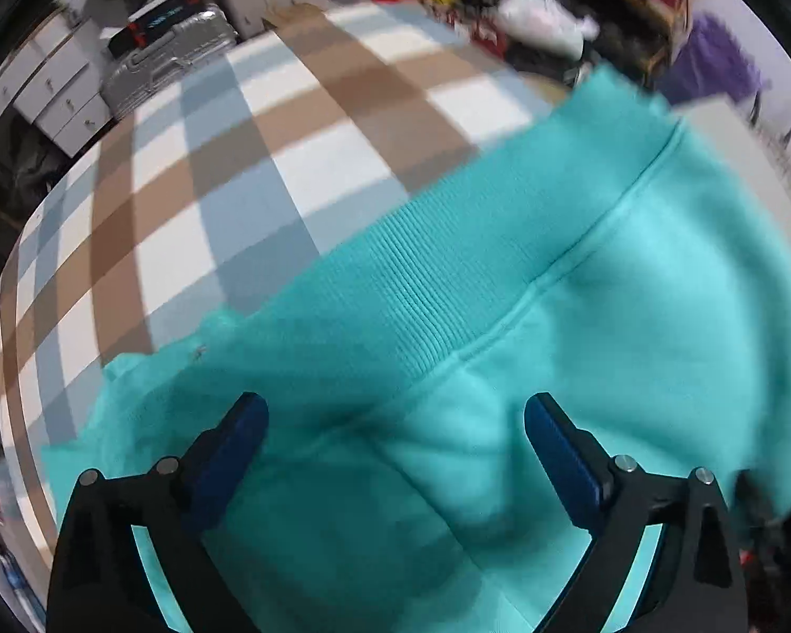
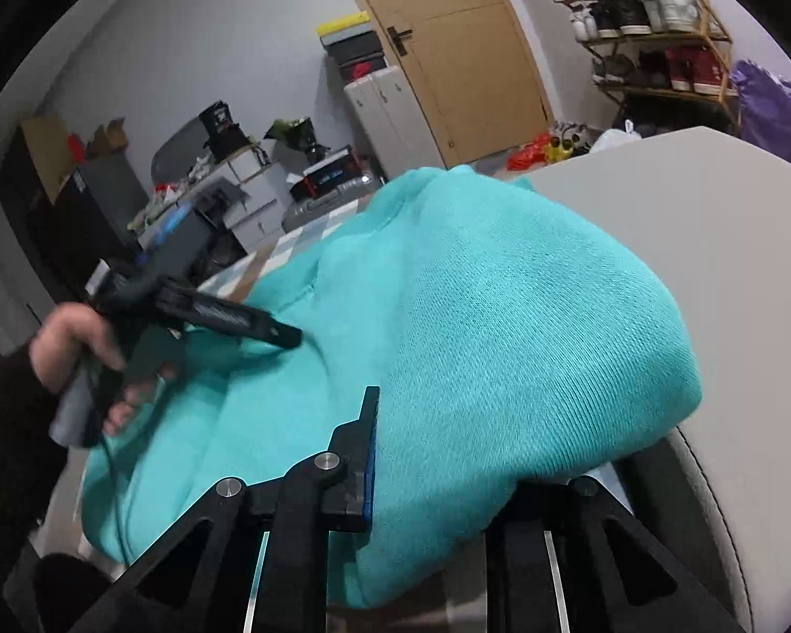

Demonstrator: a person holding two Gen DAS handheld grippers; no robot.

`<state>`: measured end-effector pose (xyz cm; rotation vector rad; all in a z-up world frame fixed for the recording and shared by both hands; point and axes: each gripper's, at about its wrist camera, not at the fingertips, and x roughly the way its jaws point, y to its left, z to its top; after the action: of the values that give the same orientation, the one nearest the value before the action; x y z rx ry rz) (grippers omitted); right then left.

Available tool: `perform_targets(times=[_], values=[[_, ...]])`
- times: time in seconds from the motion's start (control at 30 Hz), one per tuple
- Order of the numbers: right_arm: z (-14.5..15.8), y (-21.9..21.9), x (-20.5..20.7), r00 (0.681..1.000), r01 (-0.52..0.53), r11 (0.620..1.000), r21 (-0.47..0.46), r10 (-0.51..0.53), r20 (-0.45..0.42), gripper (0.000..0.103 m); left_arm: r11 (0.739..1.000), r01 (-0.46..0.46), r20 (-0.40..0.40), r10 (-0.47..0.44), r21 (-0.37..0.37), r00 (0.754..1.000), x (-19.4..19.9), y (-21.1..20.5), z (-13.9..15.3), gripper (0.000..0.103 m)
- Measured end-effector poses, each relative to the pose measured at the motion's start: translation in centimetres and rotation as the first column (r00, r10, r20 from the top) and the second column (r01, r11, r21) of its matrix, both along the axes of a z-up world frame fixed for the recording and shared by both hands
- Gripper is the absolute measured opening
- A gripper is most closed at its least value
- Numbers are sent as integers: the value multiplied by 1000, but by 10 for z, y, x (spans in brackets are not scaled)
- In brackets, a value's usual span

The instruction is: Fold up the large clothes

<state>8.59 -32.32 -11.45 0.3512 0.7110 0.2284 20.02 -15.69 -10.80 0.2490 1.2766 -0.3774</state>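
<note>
Teal sweatshirt (image 1: 580, 316) bunched in right gripper (image 2: 437, 453), ribbed hem (image 1: 411, 285) bordering bare checkered mat (image 1: 211, 158); left gripper (image 1: 395, 422) spread.

My right claw (image 2: 437, 453) shows only one finger (image 2: 366, 453); the other is buried under the teal sweatshirt (image 2: 501, 316), so I can't tell whether it presses the cloth. In my left view the sweatshirt's far edge smears into blur, and the clutter beyond it is unreadable. The sweatshirt's near side runs off the frame's bottom edge.
</note>
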Motion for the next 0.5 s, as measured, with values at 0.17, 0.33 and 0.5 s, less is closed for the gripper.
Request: perform_targets(times=[0.17,0.33,0.5], values=[[-15,-12,14,995,31,992,120,-19,-95,37,996,68,41,-71,58,997,-52,22,11,95],[7,11,6,999,39,993,-113,-35,36,16,996,31,9,-32,80,999,-62,33,-32,98],[22,21,7,997,34,986,-164,-23,71,10,999,-44,37,43,27,998,-50,22,-39,102]])
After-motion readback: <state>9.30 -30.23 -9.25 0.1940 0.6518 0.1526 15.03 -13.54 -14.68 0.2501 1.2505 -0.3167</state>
